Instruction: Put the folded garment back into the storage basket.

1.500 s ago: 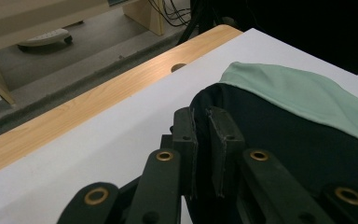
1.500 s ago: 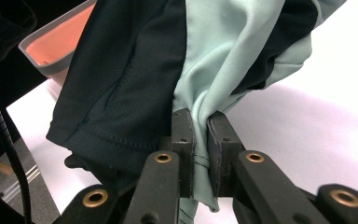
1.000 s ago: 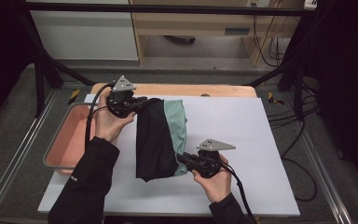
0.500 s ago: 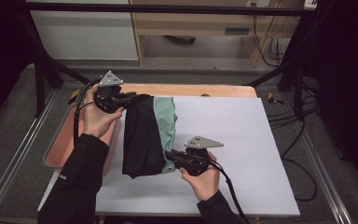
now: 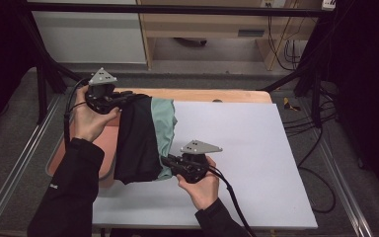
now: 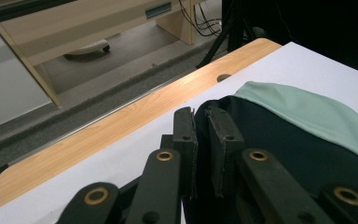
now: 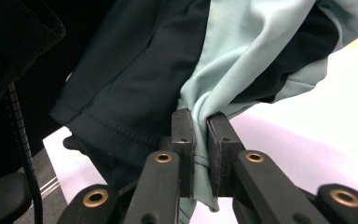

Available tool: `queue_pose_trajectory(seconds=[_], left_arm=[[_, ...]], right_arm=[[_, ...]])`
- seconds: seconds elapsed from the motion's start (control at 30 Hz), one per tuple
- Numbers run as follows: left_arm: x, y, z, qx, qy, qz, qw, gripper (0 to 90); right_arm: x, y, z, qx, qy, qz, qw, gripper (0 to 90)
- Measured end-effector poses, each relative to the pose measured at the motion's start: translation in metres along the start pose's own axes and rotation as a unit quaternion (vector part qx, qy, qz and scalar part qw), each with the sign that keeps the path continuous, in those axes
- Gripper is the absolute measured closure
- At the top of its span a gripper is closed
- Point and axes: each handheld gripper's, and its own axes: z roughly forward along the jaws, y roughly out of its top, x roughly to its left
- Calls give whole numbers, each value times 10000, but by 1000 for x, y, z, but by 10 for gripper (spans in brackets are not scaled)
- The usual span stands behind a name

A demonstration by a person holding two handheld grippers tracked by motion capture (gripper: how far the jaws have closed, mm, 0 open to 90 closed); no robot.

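nearest the person, the right gripper (image 5: pixel 170 164) sits low over the white table (image 5: pixel 256 163), its jaws clamped almost shut on a bunched mint-green fold at the near end of the garment (image 5: pixel 145 138). the right gripper view shows that fold pinched tight between the fingertips (image 7: pixel 182 135), with dark fabric and a stitched hem hanging loose just to the side

the garment, black with a mint-green panel, stretches between the two grippers over the left part of the table, draped and sagging in the middle; whether its lower edge touches the table is hard to tell. under its left side lies a shallow pink tray (image 5: pixel 61 158), partly hidden by the person's sleeve

farther off, the left gripper (image 5: pixel 128 100) is held up near the table's wooden back edge (image 5: pixel 217 95), jaws likewise nearly closed on the black far end of the cloth. beyond the table stand pale wooden furniture and trailing cables on the floor

risks, as a judgement: each grip takes only a small pinch of slippery cloth, so pulling the ends further apart could tug a fold free and drop that end. the sagging middle could drag across the tray rim and catch, or bunch up if lowered unevenly
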Motion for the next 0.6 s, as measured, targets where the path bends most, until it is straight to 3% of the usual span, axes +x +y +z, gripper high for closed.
queue_pose_trajectory(seconds=[0.6], left_arm=[[28, 0, -21, -146, 269, -40, 9995, 820]], right_arm=[[24, 15, 31, -143, 174, -152, 9996, 831]])
